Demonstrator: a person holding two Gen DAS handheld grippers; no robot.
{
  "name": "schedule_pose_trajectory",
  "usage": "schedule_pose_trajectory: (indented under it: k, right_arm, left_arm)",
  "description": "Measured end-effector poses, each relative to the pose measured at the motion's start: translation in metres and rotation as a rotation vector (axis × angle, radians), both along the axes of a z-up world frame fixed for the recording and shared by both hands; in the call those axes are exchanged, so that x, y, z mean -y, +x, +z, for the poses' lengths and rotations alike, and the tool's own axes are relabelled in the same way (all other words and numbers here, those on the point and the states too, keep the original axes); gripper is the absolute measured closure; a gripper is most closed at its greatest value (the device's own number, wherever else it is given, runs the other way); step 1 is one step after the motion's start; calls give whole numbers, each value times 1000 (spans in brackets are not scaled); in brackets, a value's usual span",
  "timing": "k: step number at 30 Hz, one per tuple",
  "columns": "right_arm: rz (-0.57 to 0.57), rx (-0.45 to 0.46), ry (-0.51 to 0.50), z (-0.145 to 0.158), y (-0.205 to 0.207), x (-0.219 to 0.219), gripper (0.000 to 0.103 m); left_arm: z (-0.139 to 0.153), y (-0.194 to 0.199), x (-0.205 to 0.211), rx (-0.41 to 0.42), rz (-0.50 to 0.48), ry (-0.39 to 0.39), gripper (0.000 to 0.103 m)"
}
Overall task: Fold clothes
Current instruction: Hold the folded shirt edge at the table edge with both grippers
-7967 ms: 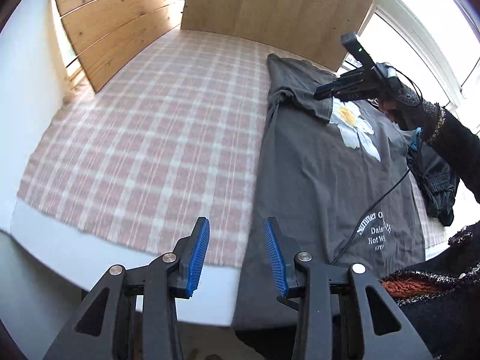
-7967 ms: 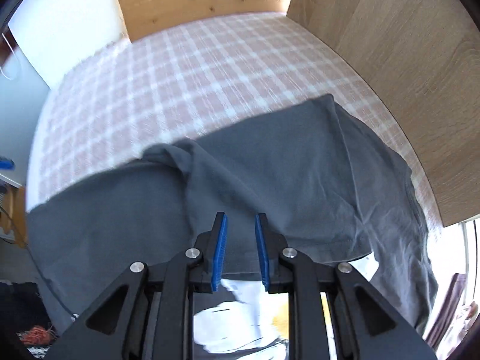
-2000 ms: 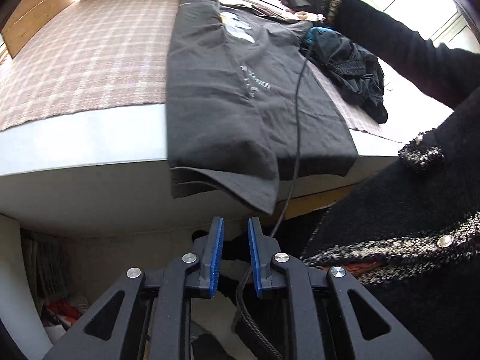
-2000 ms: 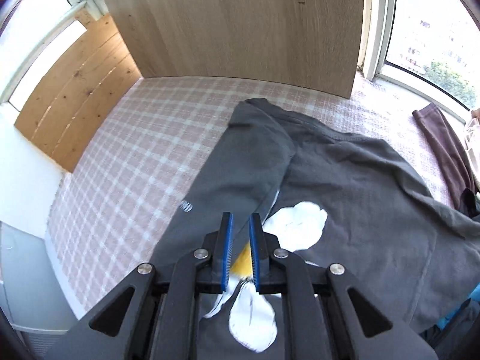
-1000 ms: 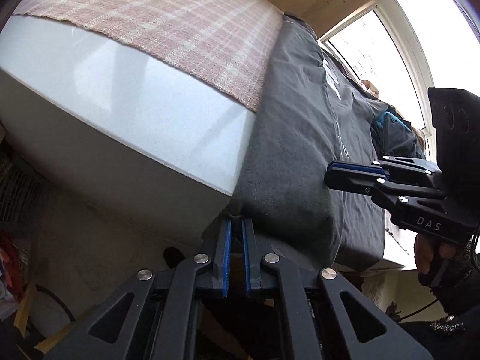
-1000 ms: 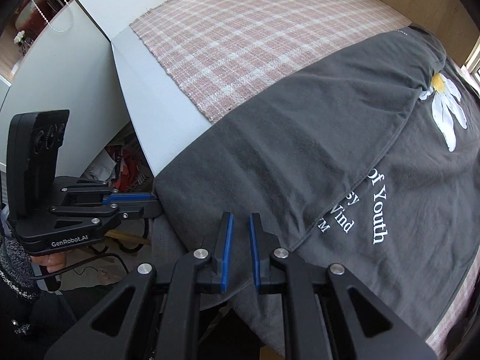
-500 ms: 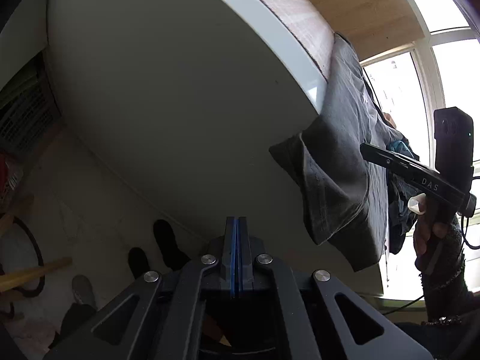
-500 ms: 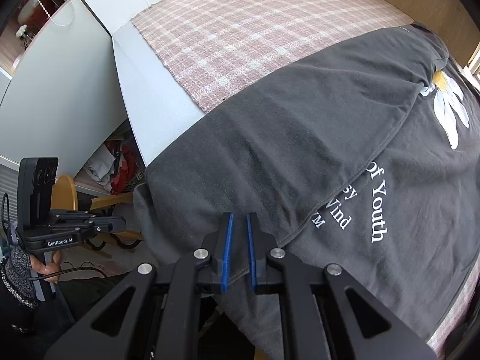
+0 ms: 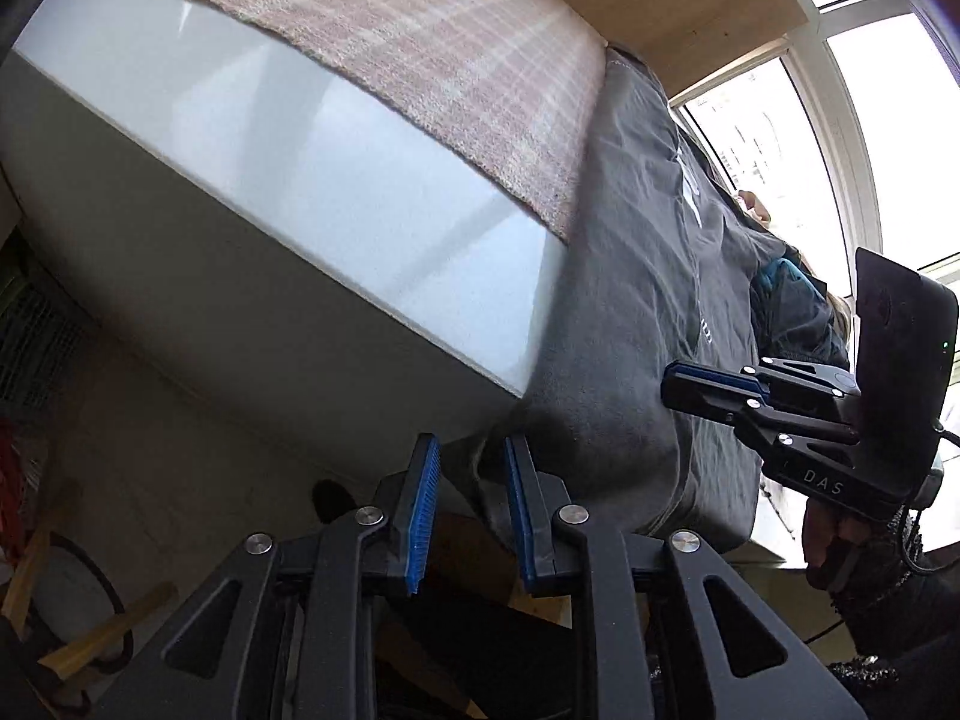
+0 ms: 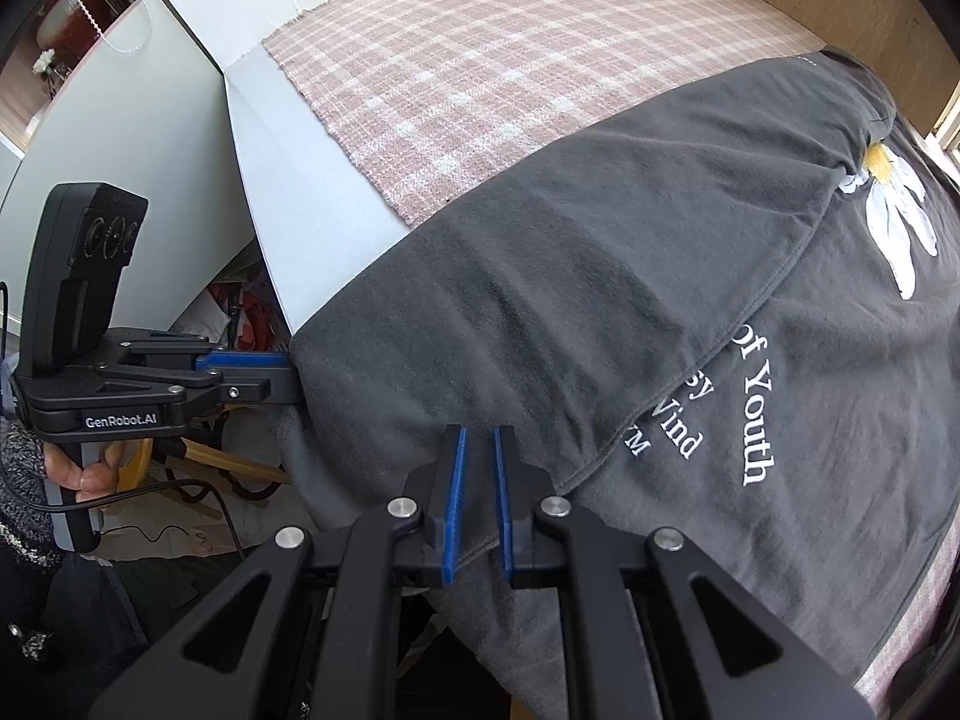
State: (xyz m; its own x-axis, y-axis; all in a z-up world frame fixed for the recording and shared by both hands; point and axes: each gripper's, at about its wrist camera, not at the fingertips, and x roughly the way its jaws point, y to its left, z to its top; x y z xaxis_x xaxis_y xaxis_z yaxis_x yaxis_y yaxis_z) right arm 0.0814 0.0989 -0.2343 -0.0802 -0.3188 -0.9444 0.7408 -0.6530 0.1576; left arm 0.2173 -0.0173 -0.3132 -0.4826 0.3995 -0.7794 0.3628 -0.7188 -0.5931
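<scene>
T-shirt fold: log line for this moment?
step: grasp hem | dark grey T-shirt hem overhanging table edge | left gripper open at hem corner | right gripper open over hem

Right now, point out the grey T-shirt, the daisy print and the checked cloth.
grey T-shirt (image 10: 600,276): right wrist view, folded-over panel.
daisy print (image 10: 900,222): right wrist view, white petals.
checked cloth (image 10: 510,60): right wrist view, bare middle.

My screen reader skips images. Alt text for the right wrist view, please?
The open right gripper straddles the hem of a grey T-shirt hanging off a checked table. The left gripper meets the shirt's left edge.
</scene>
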Motion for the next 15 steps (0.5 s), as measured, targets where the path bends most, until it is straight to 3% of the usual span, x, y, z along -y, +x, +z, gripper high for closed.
schedule_pose_trajectory:
  k: [3,9,13,15]
  right_arm:
    - [6,-9,2,1,0,0,94]
    - [12,-14,3,3,1,0,94]
    - [10,-17,-2,4,4,0,94]
    - [5,-18,-3,5,6,-2,94]
  left_arm:
    - [-5,3,-2,-3,-3,-2,100]
    - [18,48,2,-50,124,66,100]
    - [14,79,1,-86,264,225,100]
    - [4,83,-2,-71,295,233,100]
